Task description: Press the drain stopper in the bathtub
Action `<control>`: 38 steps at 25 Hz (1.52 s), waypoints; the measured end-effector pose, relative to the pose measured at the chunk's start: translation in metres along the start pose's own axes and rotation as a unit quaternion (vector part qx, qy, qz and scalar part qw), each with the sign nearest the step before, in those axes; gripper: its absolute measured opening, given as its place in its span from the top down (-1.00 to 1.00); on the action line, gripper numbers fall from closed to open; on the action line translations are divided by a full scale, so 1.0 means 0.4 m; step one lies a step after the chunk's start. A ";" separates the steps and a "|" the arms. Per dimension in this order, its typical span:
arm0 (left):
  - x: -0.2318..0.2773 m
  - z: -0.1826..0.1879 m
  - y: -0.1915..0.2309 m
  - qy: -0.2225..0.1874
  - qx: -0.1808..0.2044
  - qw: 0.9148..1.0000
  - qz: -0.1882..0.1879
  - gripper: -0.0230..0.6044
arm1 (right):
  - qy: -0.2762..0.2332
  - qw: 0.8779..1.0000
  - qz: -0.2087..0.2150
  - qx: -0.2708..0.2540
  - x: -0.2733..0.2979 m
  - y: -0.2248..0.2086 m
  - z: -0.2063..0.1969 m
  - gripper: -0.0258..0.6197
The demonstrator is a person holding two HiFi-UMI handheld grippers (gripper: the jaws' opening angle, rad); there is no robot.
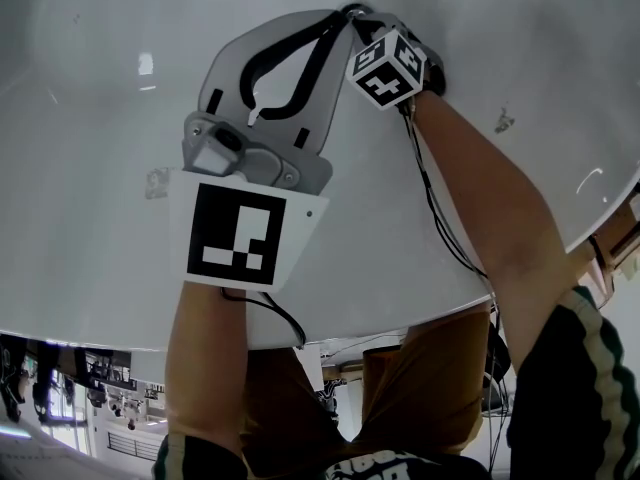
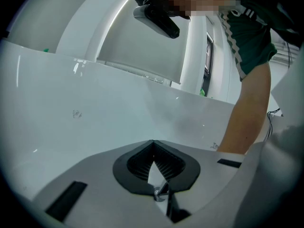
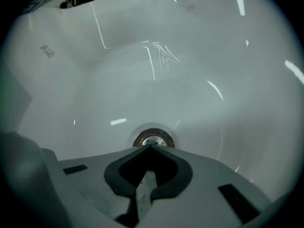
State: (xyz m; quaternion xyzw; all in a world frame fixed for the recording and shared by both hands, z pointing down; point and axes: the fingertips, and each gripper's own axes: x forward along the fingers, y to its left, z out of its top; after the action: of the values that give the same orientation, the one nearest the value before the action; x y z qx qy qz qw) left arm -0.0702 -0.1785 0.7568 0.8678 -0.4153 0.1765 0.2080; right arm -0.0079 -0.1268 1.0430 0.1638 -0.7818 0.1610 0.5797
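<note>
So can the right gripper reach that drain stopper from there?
Probably yes: the right gripper has its shut tips right at the edge of the drain stopper, with nothing between them.

drain stopper half hidden, behind right claw

Bathtub glossy, smooth white. Drain stopper shiny metal. Left gripper matt grey plastic, ribbed black pads.

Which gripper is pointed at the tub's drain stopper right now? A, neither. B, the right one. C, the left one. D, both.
B: the right gripper has its shut tips just at the near edge of the metal drain stopper, while the left gripper faces only bare bathtub wall.
</note>
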 end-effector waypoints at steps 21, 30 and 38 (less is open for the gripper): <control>-0.003 -0.005 -0.004 0.008 0.005 1.000 0.012 0.90 | 0.024 1.000 0.005 -0.010 -0.023 0.019 -0.009 0.87; -0.024 0.051 -0.030 0.011 0.011 1.000 0.006 0.90 | -0.006 1.000 0.005 0.003 -0.124 0.013 0.058 0.87; -0.066 0.131 -0.068 0.011 0.000 1.000 0.016 0.90 | -0.020 0.999 -0.004 0.030 -0.271 -0.003 0.100 0.87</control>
State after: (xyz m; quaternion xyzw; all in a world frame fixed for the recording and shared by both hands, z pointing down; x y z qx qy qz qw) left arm -0.0573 -0.1727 0.6936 0.8589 -0.4269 0.1898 0.2097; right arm -0.0117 -0.1379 0.9282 0.1876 -0.7874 0.1790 0.5593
